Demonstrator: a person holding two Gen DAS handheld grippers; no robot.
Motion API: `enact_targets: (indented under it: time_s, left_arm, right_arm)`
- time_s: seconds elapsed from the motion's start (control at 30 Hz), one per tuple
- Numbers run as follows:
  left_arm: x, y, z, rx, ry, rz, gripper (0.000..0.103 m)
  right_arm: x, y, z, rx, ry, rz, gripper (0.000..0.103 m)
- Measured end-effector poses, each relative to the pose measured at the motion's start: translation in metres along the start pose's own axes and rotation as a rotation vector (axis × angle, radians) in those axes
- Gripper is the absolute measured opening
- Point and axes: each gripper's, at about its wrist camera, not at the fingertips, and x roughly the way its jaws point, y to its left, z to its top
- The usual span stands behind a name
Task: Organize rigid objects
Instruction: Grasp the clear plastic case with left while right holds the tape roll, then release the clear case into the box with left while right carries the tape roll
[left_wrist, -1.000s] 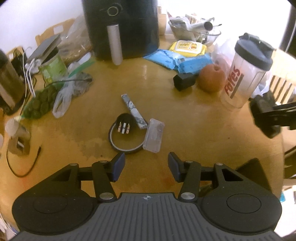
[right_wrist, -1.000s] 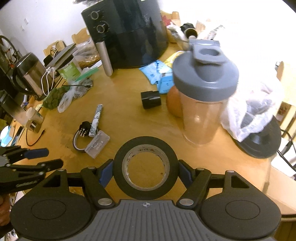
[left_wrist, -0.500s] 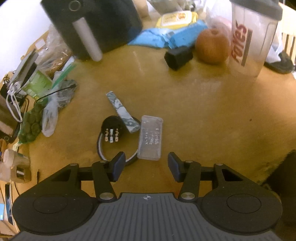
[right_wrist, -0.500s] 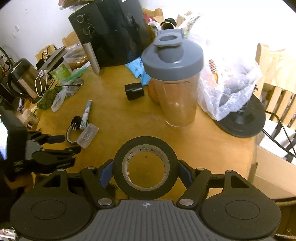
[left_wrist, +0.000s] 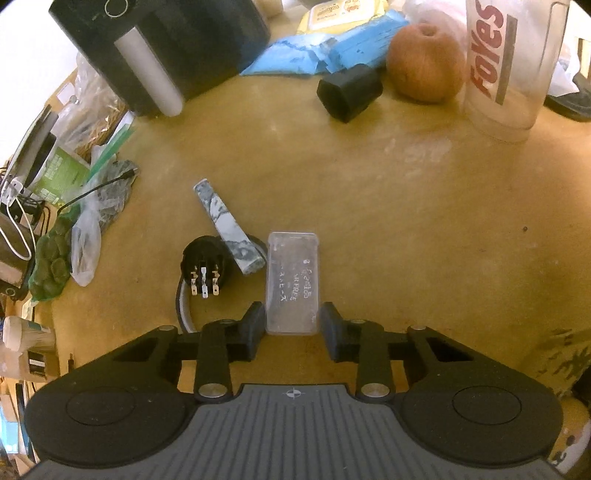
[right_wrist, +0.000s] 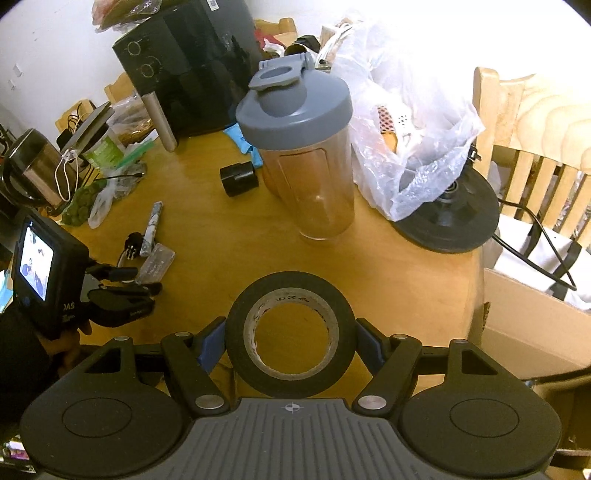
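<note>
My left gripper (left_wrist: 291, 325) is open, its fingers on either side of the near end of a clear plastic case (left_wrist: 292, 280) that lies on the wooden table (left_wrist: 406, 221). A marbled grey bar (left_wrist: 229, 229) and a black plug with a coiled cable (left_wrist: 203, 264) lie just left of the case. My right gripper (right_wrist: 290, 345) is shut on a black tape roll (right_wrist: 290, 343), held above the table's near edge. In the right wrist view the left gripper (right_wrist: 125, 284) reaches the case (right_wrist: 157, 262).
A shaker bottle (right_wrist: 303, 155), an apple (left_wrist: 424, 62), a black adapter block (left_wrist: 349, 92), blue packets (left_wrist: 325, 48) and a black air fryer (left_wrist: 166, 44) stand at the back. Plastic bags (left_wrist: 92, 214) crowd the left; a white bag (right_wrist: 406, 129) and black disc (right_wrist: 447, 214) sit right.
My left gripper has moved forward and down until its open fingers straddle the clear case. My right gripper has pulled back and right with the tape roll still held.
</note>
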Motion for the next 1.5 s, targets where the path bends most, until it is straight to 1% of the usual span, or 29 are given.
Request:
enact_targets:
  time_s: [0.2,0.53,0.8,1.0,1.2,1.5]
  left_arm:
    - [-0.004,0.004,0.0,-0.025,-0.008,-0.012,0.033]
    - [-0.029,0.013,-0.004,-0.11,-0.061,-0.031,0.033]
    - [-0.052,0.027,-0.01,-0.226,-0.078,-0.064,0.033]
    - [-0.071,0.039,-0.019,-0.314,-0.099,-0.072,0.033]
    - [-0.09,0.054,-0.034,-0.417,-0.11,-0.1,0.033]
    - [-0.117,0.071,-0.062,-0.529,-0.119,-0.146,0.033]
  right_arm:
    - [0.0,0.003,-0.003,-0.009,0.005,0.011,0.075]
    - [0.004,0.012,-0.001,-0.045,0.012,0.038,0.075]
    - [0.007,0.022,0.002,-0.082,0.016,0.06,0.075]
    - [0.009,0.035,0.004,-0.121,0.022,0.086,0.075]
    - [0.011,0.05,0.005,-0.164,0.031,0.118,0.075]
    - [0.013,0.075,0.002,-0.225,0.039,0.164,0.075]
